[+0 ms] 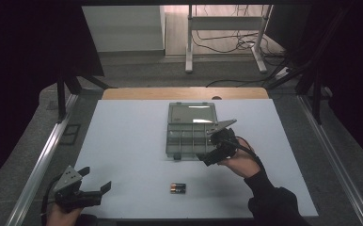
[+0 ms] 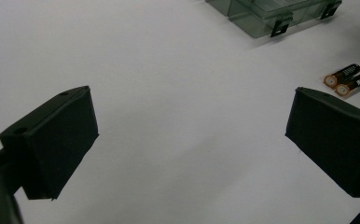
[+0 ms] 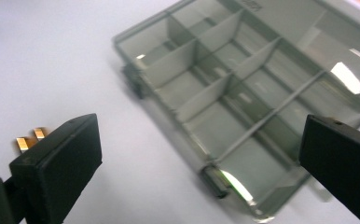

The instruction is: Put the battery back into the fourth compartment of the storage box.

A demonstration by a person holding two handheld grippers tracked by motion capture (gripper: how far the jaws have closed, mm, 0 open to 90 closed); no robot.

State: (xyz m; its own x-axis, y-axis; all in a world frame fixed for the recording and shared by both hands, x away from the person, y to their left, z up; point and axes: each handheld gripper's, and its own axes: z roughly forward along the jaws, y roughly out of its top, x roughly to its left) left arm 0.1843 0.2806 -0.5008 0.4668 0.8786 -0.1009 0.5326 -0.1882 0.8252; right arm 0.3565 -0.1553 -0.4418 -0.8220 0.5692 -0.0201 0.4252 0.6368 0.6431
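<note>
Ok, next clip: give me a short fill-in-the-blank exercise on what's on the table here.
1. The compartment box lies with its lid ____.
2. Near the table's front edge lie ____ batteries, side by side.
3. The jaws of the right gripper, beside the box, stand ____.
4. Between the jaws of the left gripper there is ____ but bare table.

Missing words: open; two; open; nothing
</note>
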